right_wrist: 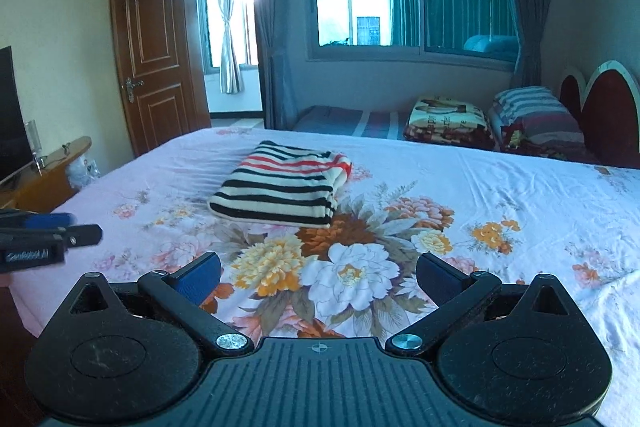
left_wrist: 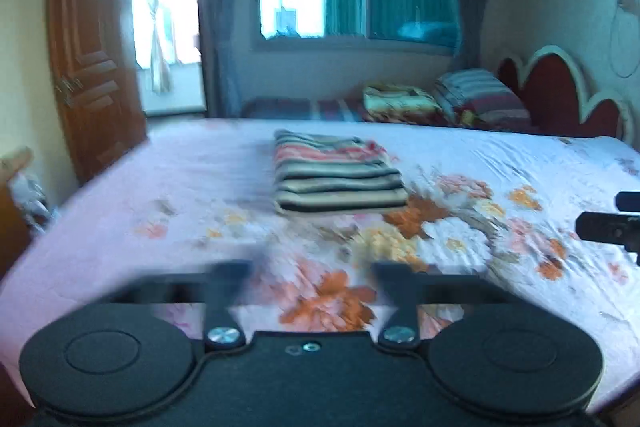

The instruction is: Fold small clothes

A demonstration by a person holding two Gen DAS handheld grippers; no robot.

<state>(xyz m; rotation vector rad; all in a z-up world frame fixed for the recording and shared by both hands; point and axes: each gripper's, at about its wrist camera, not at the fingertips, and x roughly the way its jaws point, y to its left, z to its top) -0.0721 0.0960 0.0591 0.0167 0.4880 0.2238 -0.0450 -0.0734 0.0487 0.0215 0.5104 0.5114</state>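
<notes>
With both the left gripper (left_wrist: 310, 273) and right gripper (right_wrist: 318, 273) released and empty, the folded cream, black and red striped knit garment (right_wrist: 282, 193) on the floral-sheeted bed (right_wrist: 500, 187) could come unfolded if snagged.

The whole left wrist view is motion-smeared, so the striped garment (left_wrist: 338, 173) and the left tool (left_wrist: 312, 277) fingertips look soft. The right tool (left_wrist: 612, 223) gets cut off by the frame edge there. The TV (right_wrist: 12, 115) is cropped too.
</notes>
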